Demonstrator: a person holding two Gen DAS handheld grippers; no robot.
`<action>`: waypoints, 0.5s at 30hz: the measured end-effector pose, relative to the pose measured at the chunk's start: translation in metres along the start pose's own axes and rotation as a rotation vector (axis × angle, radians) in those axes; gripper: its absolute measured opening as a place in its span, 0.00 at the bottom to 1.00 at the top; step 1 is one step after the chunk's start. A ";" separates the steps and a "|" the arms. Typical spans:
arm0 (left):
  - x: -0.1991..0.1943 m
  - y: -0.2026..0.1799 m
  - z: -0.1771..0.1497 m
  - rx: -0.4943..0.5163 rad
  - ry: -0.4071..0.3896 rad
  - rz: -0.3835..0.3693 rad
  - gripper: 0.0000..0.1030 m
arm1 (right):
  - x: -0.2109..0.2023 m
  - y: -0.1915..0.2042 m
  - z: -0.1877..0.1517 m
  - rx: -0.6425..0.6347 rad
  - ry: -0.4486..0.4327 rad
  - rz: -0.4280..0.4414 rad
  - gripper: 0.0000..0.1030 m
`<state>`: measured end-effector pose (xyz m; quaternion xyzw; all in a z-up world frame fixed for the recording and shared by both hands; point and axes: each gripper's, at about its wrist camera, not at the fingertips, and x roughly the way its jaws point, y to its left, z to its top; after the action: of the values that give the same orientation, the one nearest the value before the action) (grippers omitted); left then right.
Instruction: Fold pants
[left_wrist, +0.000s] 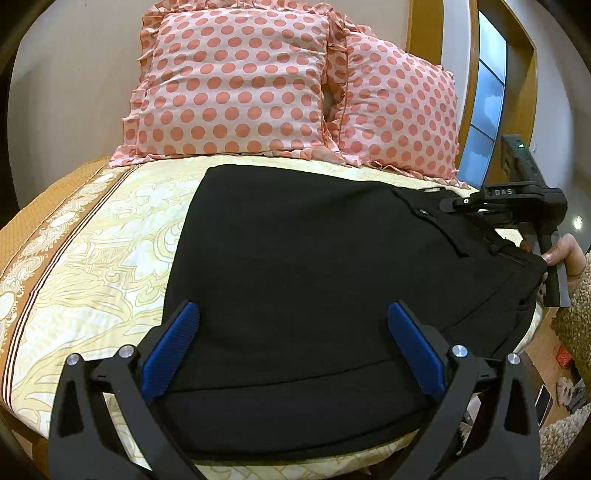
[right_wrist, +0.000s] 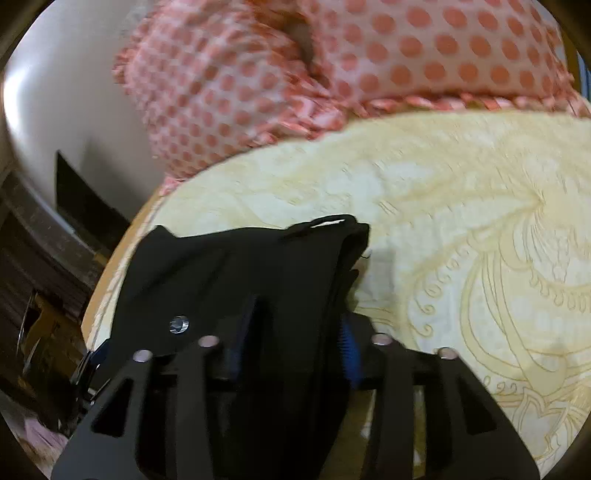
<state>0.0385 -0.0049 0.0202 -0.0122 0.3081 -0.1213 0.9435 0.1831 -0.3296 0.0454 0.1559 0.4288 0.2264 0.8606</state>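
Black pants (left_wrist: 303, 280) lie folded on the yellow patterned bedspread (left_wrist: 110, 236). My left gripper (left_wrist: 293, 314) is open, its blue pads (left_wrist: 173, 350) spread wide just above the near edge of the pants. My right gripper (right_wrist: 291, 332) is shut on the waistband end of the pants (right_wrist: 236, 266), near the silver button (right_wrist: 179, 325). In the left wrist view the right gripper (left_wrist: 458, 203) shows at the right, on the waistband.
Two pink polka-dot pillows (left_wrist: 236, 81) lean against the wall at the head of the bed. The bed's right edge (left_wrist: 532, 332) drops to a cluttered floor. A wooden door frame (left_wrist: 469, 74) stands at the back right.
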 end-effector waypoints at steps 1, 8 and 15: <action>0.000 0.000 0.001 -0.003 0.002 -0.003 0.98 | -0.003 0.005 -0.001 -0.033 -0.013 0.015 0.30; -0.012 0.045 0.047 -0.232 0.007 -0.153 0.98 | 0.002 -0.002 0.003 -0.009 0.018 0.002 0.37; 0.046 0.096 0.092 -0.316 0.201 -0.083 0.86 | 0.009 -0.012 0.003 0.029 0.022 0.027 0.42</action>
<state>0.1489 0.0726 0.0587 -0.1608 0.4154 -0.1109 0.8884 0.1935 -0.3353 0.0362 0.1717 0.4394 0.2334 0.8503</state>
